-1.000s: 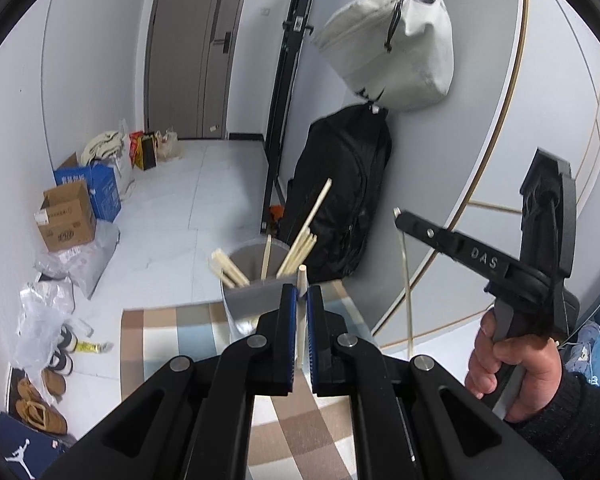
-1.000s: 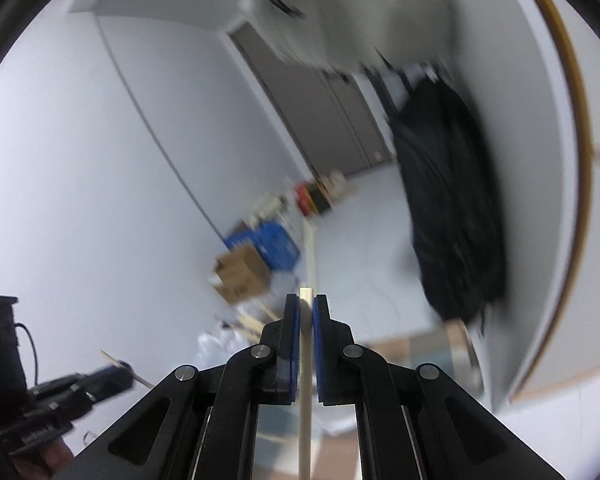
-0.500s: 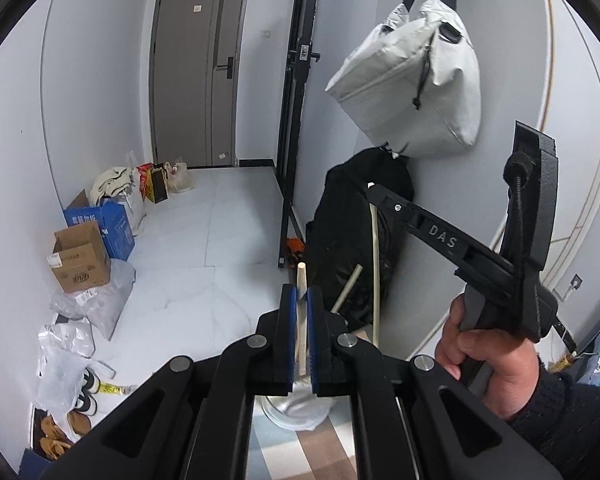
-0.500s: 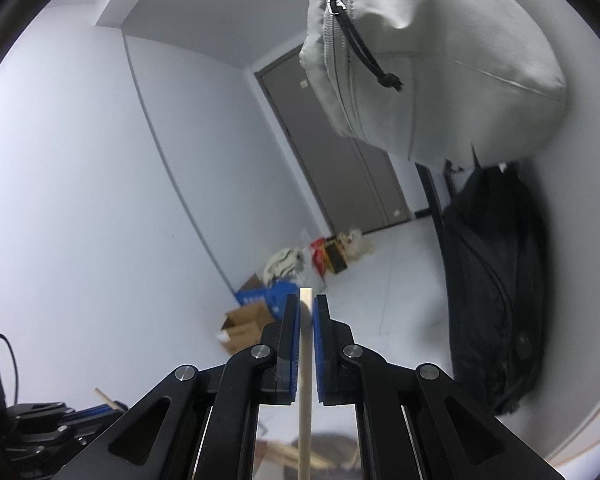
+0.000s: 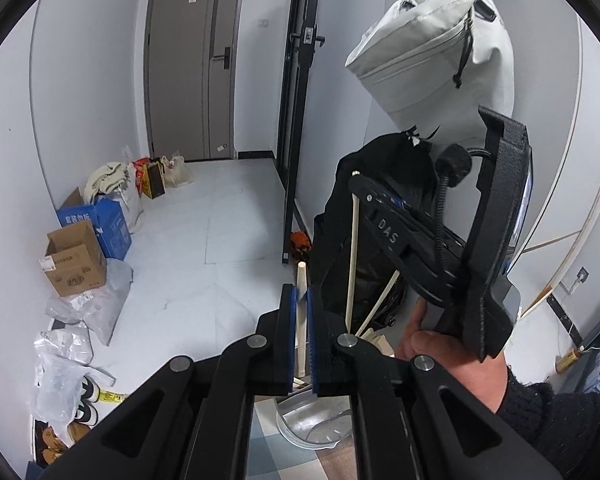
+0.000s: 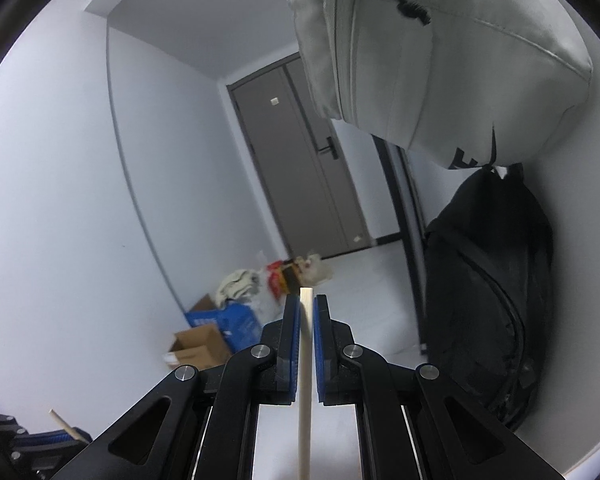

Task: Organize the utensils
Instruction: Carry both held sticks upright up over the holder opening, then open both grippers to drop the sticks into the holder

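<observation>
Left wrist view: your left gripper (image 5: 300,312) and right gripper (image 5: 354,184) each pinch 1 chopstick (image 5: 301,280), holder (image 5: 320,424) below already has several; both still need dropping in.

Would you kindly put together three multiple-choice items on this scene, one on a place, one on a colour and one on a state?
1. Where is the light grey bag?
A. Hanging on the wall above the black backpack
B. On the floor by the door
C. Inside the cardboard box

2. What colour are the pads of the left gripper?
A. Red
B. Blue
C. White

3. What state is the right gripper in?
A. Wide open, holding nothing
B. Shut on a spoon
C. Shut on a chopstick

Answers:
1 A: the bag hangs directly over the backpack.
2 B: blue strips line both fingers.
3 C: a pale wooden stick sits clamped between its pads.
</observation>
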Tool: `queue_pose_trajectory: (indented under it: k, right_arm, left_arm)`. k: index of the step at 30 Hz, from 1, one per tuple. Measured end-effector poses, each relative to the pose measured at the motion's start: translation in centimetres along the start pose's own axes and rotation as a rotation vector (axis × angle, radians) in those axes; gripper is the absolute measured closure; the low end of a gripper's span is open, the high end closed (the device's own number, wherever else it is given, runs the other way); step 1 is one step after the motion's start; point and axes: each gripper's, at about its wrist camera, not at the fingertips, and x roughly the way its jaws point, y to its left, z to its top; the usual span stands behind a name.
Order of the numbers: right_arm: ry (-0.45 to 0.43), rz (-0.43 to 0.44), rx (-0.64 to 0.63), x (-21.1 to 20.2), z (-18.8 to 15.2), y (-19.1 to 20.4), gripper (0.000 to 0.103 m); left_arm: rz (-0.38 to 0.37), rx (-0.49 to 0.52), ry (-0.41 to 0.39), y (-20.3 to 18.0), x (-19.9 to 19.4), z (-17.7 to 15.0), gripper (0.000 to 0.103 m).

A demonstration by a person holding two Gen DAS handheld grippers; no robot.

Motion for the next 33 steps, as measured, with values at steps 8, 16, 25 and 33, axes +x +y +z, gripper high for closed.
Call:
queue_pose_trajectory:
  k: [8, 16, 25, 33]
  right_arm:
    - [-0.055, -0.032, -0.079, 0.6, -1.9, 1.7, 0.097]
    - [-0.066, -0.031, -0.105, 0.3, -3.8, 1.8, 0.097]
    - [-0.020, 0.026, -0.135, -1.7, -5.6, 0.7, 0.098]
    - [0.017, 0.076, -0.176, -4.1, -7.0, -0.5, 0.098]
  left_arm:
    - [-0.027, -0.024, 0.008, 1.2, 1.5, -0.6, 0.102]
    - [-0.042, -0.009, 0.008, 1.0, 2.0, -0.9, 0.102]
    - [-0.063, -0.004, 0.019, 0.8, 2.9, -1.4, 0.102]
    - [-0.070, 0.017, 0.035, 0.4, 3.4, -2.3, 0.102]
